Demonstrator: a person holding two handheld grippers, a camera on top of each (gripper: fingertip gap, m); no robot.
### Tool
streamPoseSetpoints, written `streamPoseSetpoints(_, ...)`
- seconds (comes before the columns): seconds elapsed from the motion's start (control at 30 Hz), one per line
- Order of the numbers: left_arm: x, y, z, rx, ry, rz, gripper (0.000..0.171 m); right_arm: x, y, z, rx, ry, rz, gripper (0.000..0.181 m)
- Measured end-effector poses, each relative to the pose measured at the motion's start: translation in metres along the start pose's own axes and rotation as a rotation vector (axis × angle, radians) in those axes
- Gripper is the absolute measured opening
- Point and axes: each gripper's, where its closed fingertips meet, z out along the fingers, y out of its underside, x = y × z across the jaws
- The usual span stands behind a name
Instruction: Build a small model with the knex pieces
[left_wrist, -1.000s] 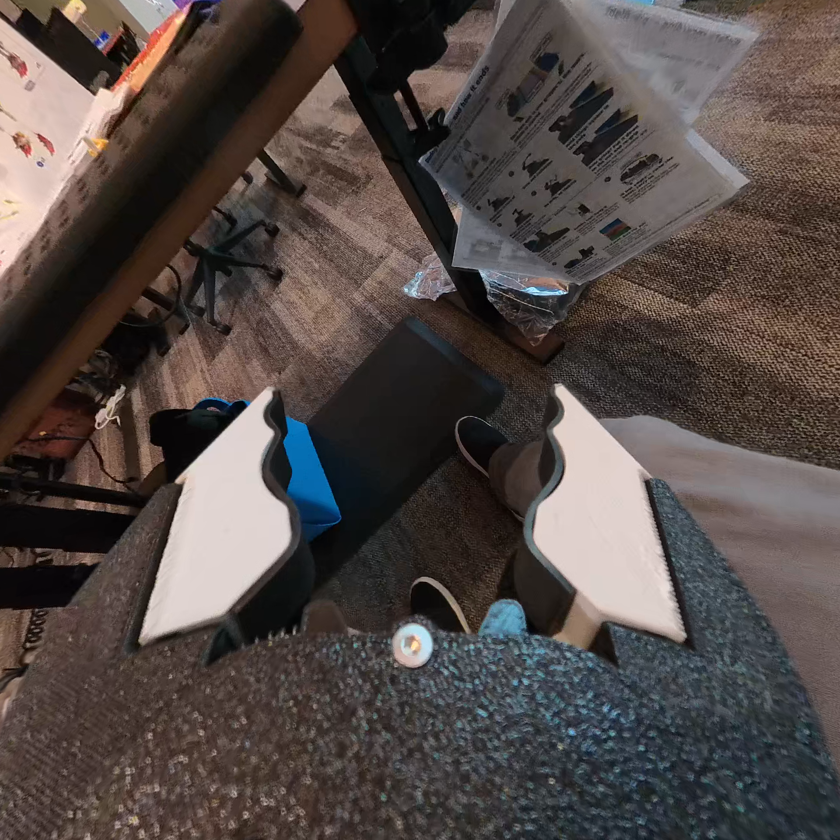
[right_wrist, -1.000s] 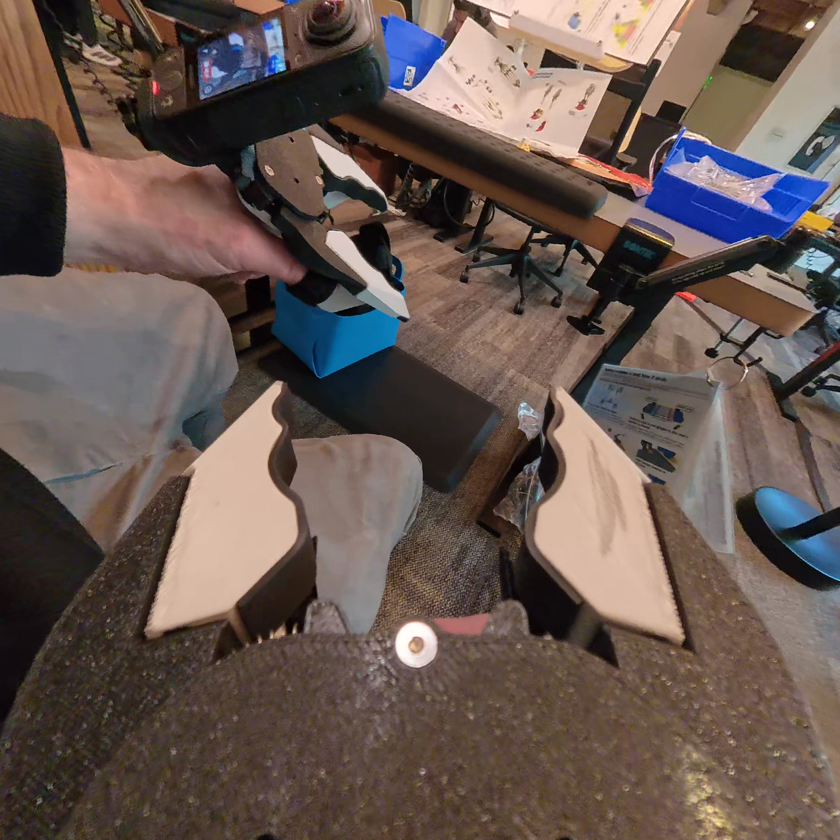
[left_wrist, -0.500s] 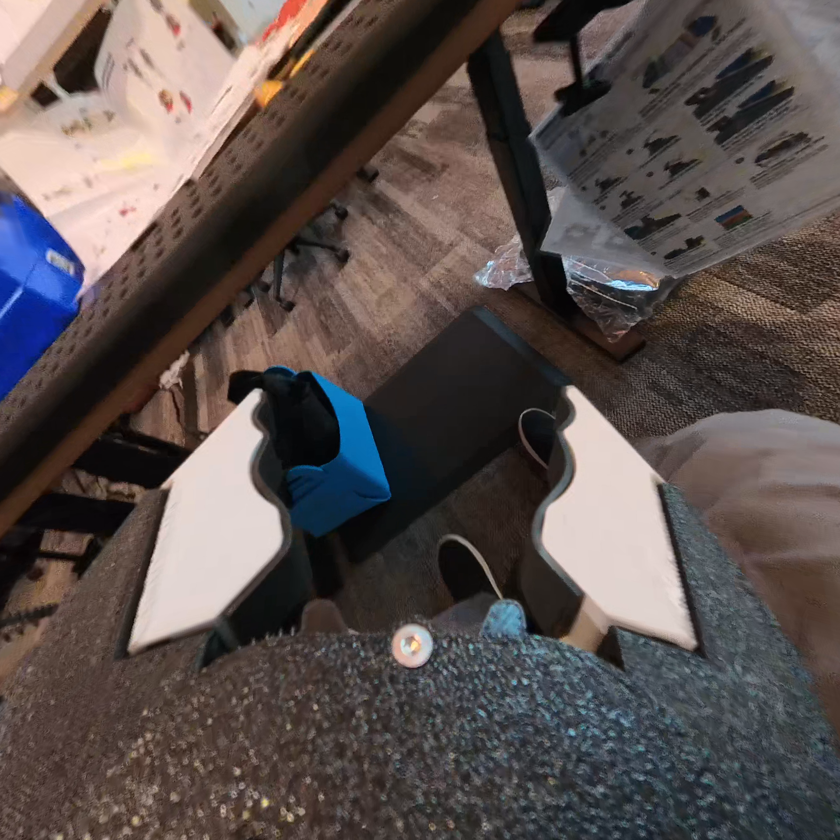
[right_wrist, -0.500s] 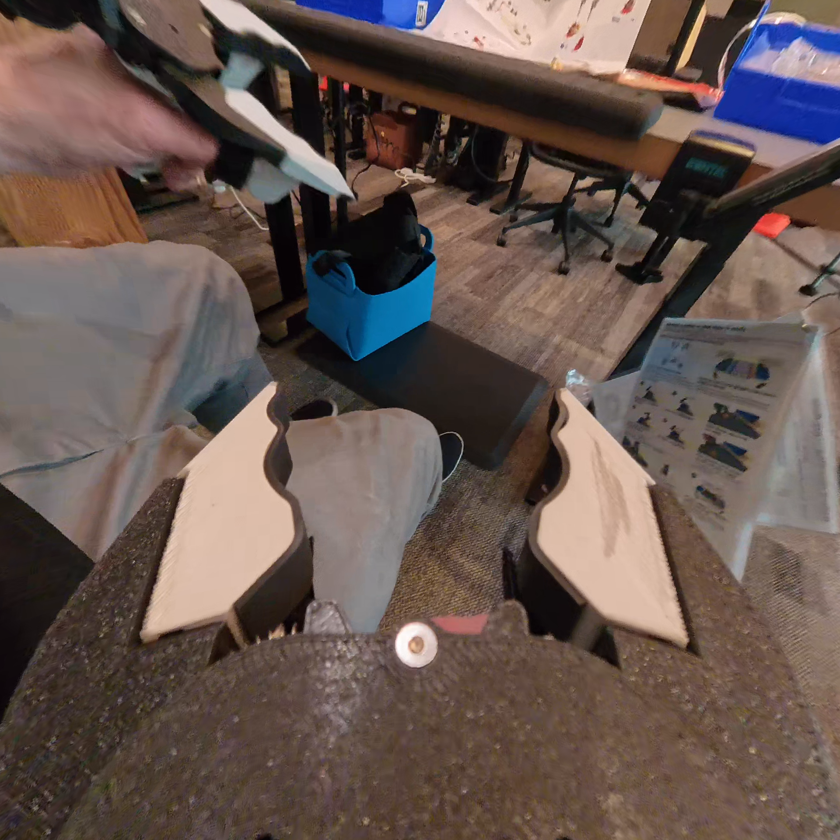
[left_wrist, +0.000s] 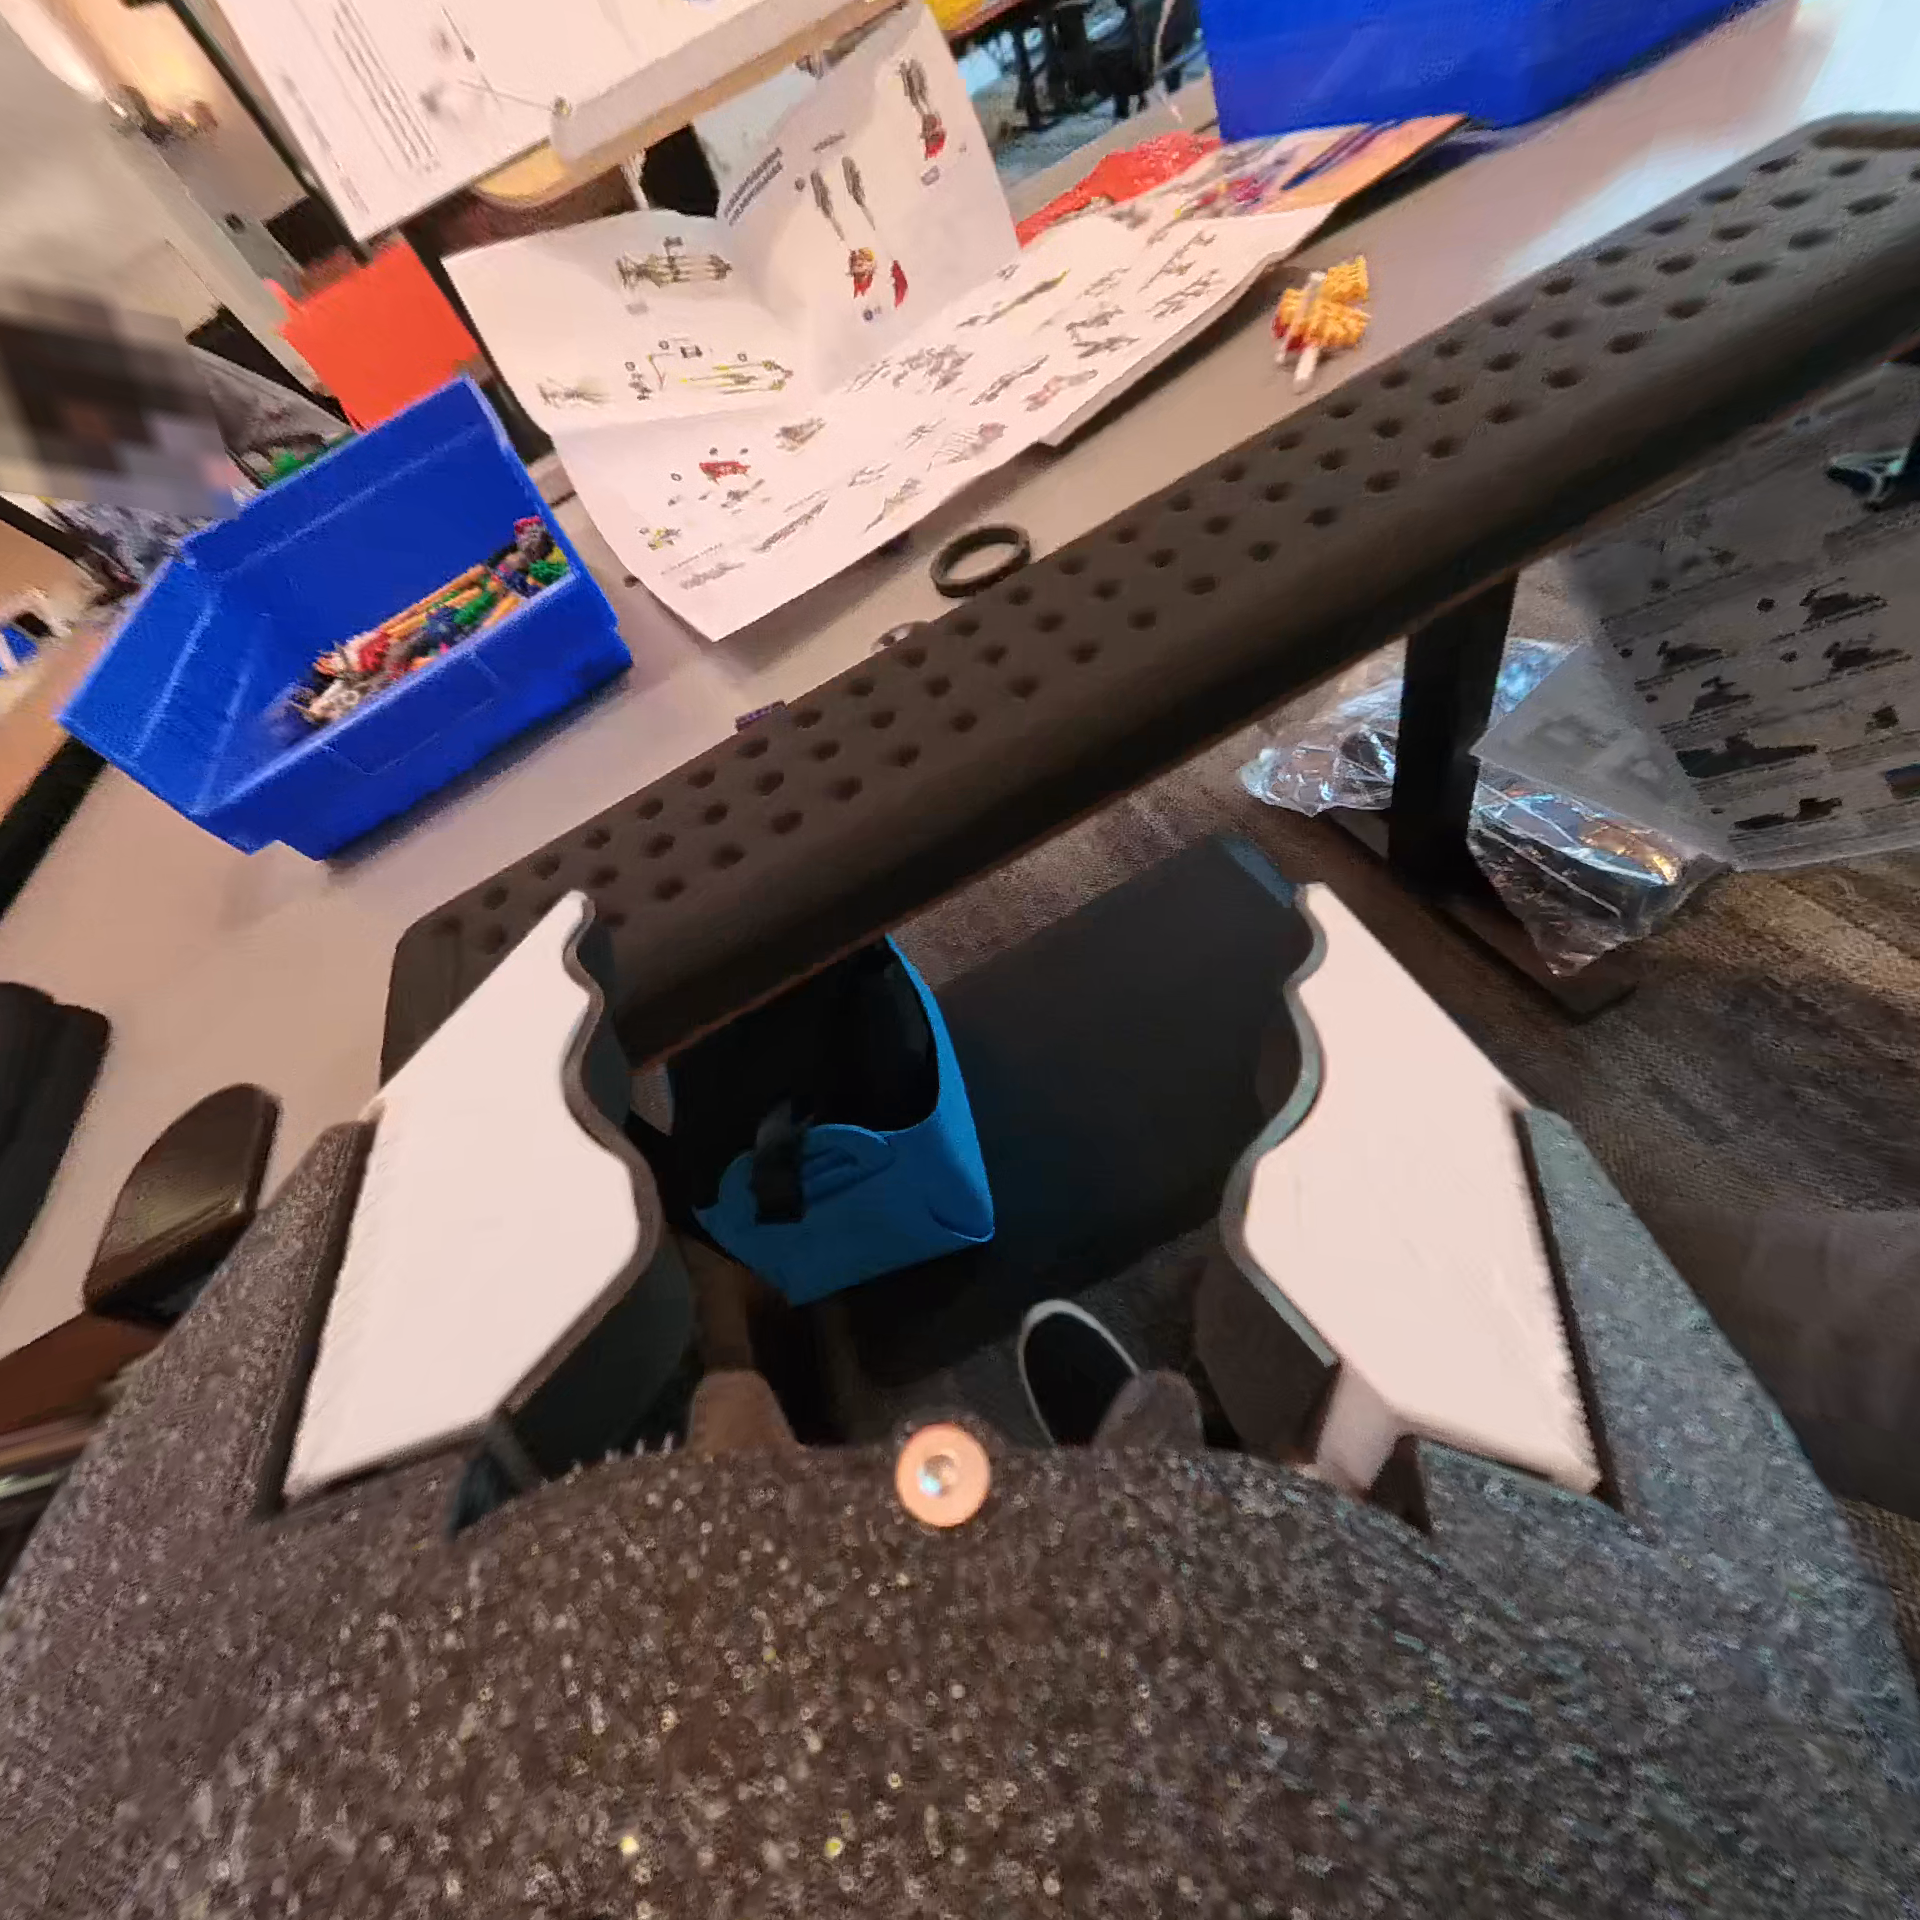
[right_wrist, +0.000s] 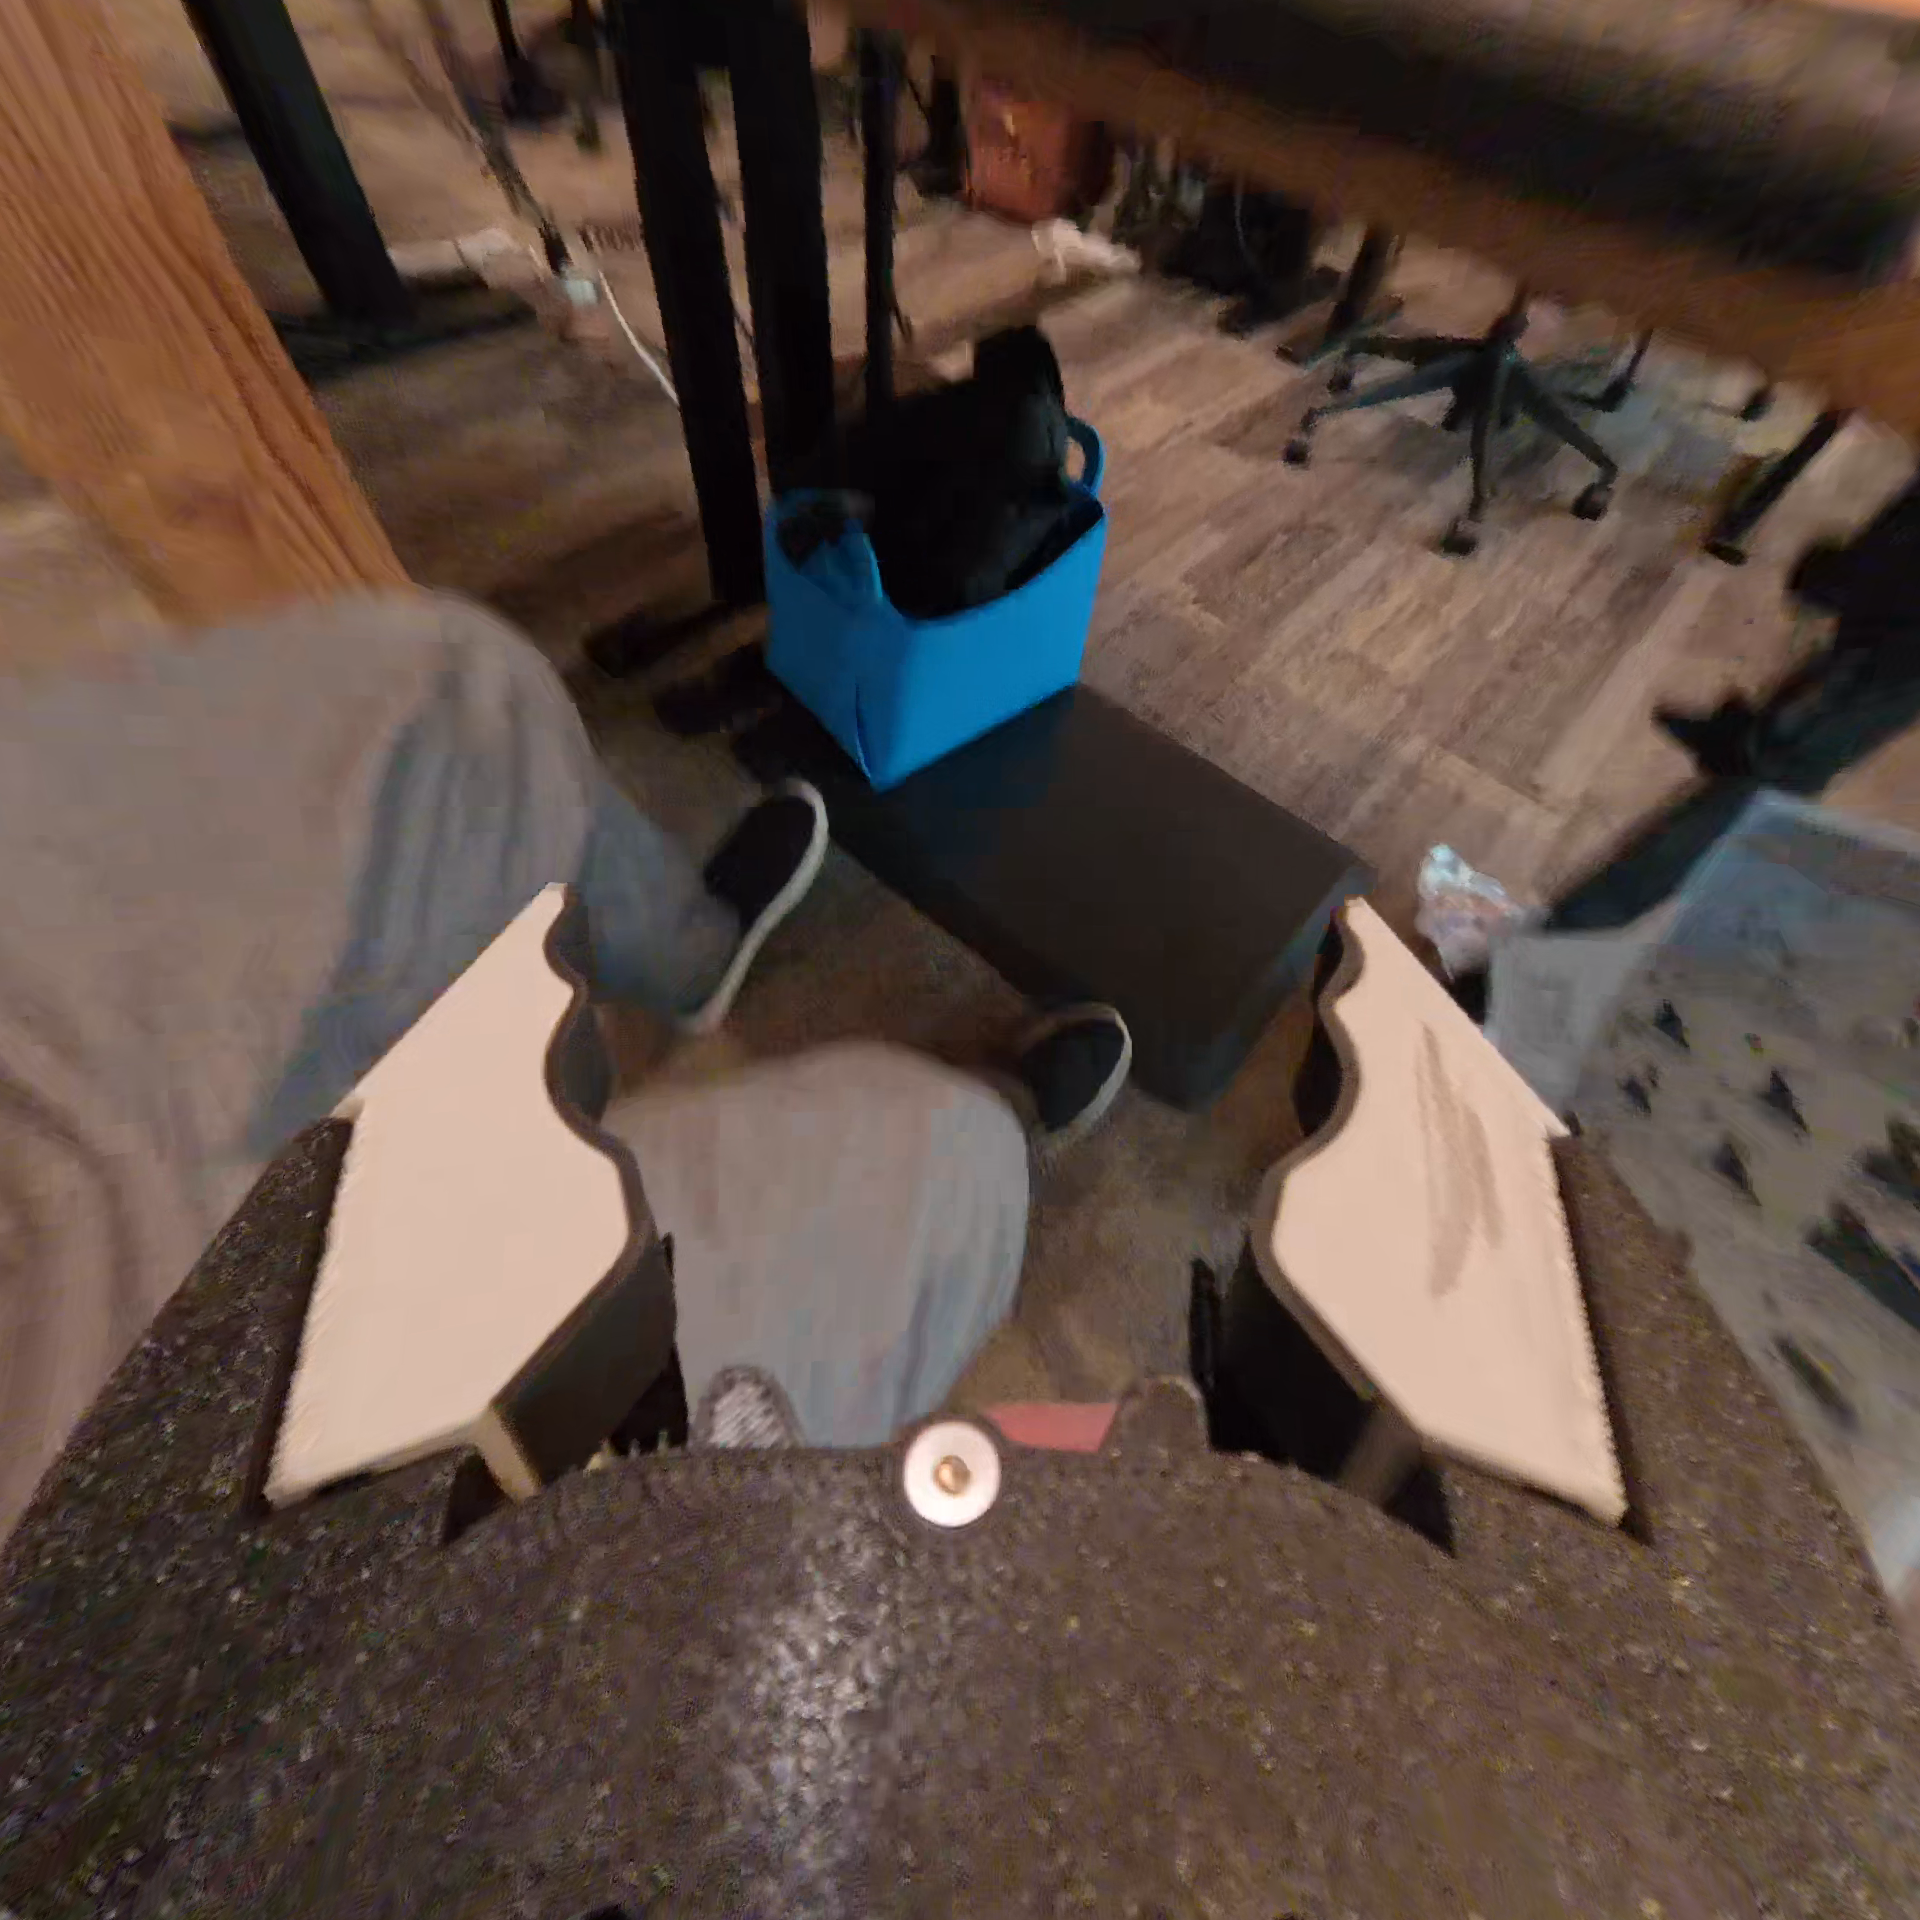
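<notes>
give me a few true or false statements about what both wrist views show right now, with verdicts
1. The left gripper has its jaws shut on the black rubber ring. False: the jaws are open and empty, and the ring lies on the grey tabletop.
2. The blue plastic bin on the tabletop holds mixed coloured small parts. True.
3. The blue fabric basket on the floor holds something black. True.
4. The right gripper grips the dark shoe. False: its jaws are open and empty, above the person's grey trouser leg.
5. The black perforated foam strip runs along the table edge. True.
</notes>
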Motion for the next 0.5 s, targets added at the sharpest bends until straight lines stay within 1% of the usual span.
streamPoseSetpoints(0.07, -0.014, -0.002, 0.019, 0.01, 0.035, -0.019, 0.122, 0.015, -0.06, 0.042, 0.066, -0.032, 0.019, 0.136)
streamPoseSetpoints(0.13, -0.027, -0.006, 0.038, 0.02, 0.059, -0.015, 0.121, 0.027, -0.104, 0.089, 0.076, -0.053, -0.023, 0.139)
streamPoseSetpoints(0.17, -0.032, -0.011, 0.047, 0.034, 0.075, -0.015, 0.121, 0.034, -0.121, 0.112, 0.06, -0.052, -0.062, 0.145)
streamPoseSetpoints(0.2, -0.036, -0.016, 0.056, 0.048, 0.1, -0.021, 0.12, 0.04, -0.135, 0.134, 0.037, -0.049, -0.108, 0.157)
streamPoseSetpoints(0.23, -0.034, -0.022, 0.064, 0.058, 0.151, -0.023, 0.112, 0.047, -0.149, 0.152, 0.018, -0.045, -0.146, 0.158)
streamPoseSetpoints(0.27, -0.029, -0.029, 0.072, 0.062, 0.221, -0.009, 0.101, 0.053, -0.165, 0.168, 0.012, -0.047, -0.164, 0.158)
streamPoseSetpoints(0.3, -0.027, -0.036, 0.082, 0.063, 0.253, 0.009, 0.102, 0.058, -0.18, 0.182, 0.013, -0.063, -0.162, 0.157)
streamPoseSetpoints(0.37, -0.031, -0.054, 0.104, 0.061, 0.252, 0.058, 0.109, 0.069, -0.208, 0.205, 0.007, -0.1, -0.133, 0.157)
streamPoseSetpoints(0.43, -0.03, -0.074, 0.126, 0.053, 0.283, 0.119, 0.118, 0.089, -0.235, 0.225, 0.026, -0.097, -0.119, 0.157)
streamPoseSetpoints(0.5, -0.036, -0.089, 0.153, 0.04, 0.281, 0.163, 0.121, 0.116, -0.262, 0.242, 0.065, -0.071, -0.116, 0.157)
